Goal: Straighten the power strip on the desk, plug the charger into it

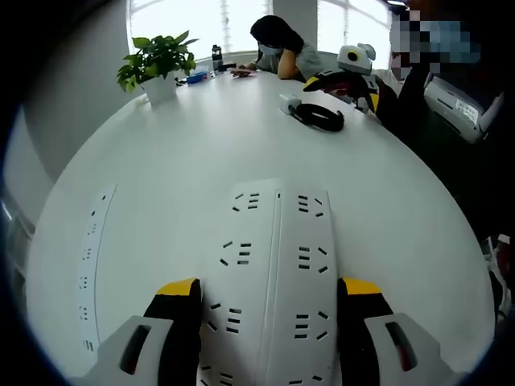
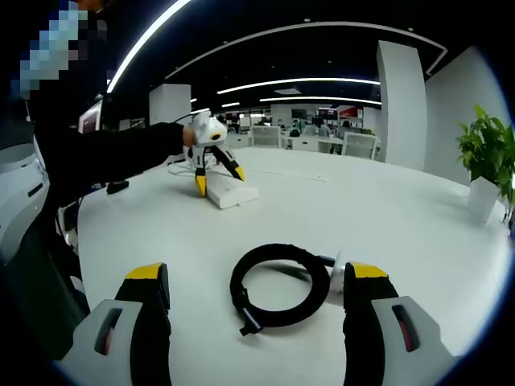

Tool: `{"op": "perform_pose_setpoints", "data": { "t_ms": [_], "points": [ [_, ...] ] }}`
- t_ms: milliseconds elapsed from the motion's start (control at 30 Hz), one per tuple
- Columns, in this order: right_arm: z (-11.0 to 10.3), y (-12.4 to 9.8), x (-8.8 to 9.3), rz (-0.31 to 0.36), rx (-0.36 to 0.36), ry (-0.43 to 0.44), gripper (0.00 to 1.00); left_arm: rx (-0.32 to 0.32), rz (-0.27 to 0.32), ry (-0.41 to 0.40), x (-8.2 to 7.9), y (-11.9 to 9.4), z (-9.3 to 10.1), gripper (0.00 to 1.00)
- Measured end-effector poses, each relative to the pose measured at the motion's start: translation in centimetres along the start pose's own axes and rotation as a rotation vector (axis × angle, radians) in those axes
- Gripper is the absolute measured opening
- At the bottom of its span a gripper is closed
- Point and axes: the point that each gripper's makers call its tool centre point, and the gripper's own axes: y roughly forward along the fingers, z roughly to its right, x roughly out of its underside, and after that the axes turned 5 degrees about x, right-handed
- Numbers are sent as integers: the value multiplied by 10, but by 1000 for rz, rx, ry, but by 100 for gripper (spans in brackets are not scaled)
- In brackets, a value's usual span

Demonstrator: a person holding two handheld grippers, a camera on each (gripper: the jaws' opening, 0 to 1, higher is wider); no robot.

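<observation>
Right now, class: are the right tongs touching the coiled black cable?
Apart. The right gripper view shows white desk between the right tongs and the coiled black cable, which lies untouched between the open jaws.

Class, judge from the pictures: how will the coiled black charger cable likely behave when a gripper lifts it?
The charger cable is wound in a loose ring, so it probably sags and partly uncoils when lifted. Its free end sticks out, likely to dangle. The white charger block at the coil's edge would probably swing as the heavier part.

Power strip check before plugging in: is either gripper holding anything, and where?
The left gripper straddles the power strip across its width; contact is unclear. The right gripper holds nothing.
</observation>
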Motion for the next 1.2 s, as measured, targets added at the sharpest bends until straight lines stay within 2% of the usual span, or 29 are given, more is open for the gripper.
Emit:
{"op": "perform_pose_setpoints", "data": {
  "t_ms": [1200],
  "points": [
    [0,0,2,8,-6,7,89,-42,25,-94,-20,15,-7,69]
  ]
}}
